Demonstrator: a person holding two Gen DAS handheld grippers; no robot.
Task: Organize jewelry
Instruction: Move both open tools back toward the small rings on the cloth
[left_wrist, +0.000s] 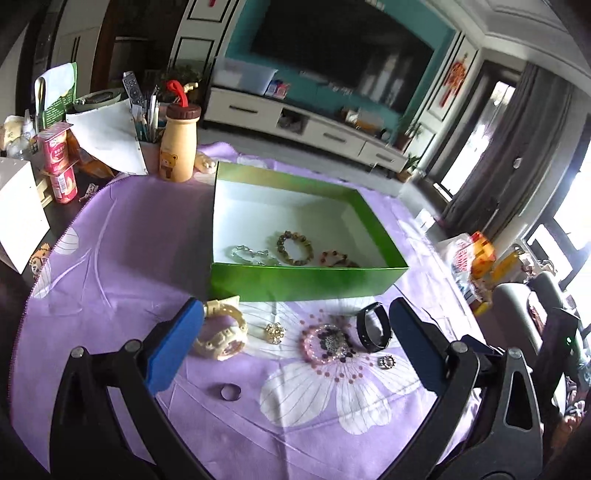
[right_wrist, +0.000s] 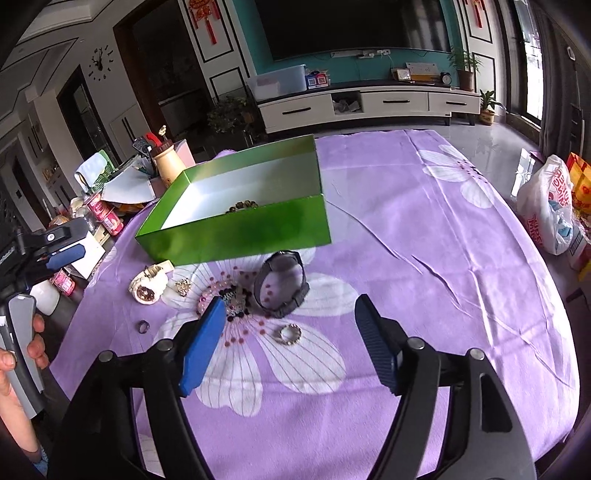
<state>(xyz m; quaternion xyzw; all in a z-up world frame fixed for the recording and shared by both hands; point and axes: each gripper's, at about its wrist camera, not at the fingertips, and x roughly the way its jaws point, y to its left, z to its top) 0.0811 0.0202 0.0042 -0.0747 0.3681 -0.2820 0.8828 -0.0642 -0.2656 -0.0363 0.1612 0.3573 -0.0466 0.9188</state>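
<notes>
- Green box (left_wrist: 306, 280), white inside, on purple cloth (left_wrist: 129, 229): 3 bead bracelets (left_wrist: 294, 247) lie in it.
- In front of box: cream watch (left_wrist: 221, 332), black watch (left_wrist: 373, 326), pink bracelet (left_wrist: 327, 345), rings.
- Left gripper (left_wrist: 295, 350) spread wide, empty; right gripper (right_wrist: 291, 343) spread, empty.

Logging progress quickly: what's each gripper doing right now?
Left gripper: open, holding nothing.
Right gripper: open, holding nothing.
</notes>
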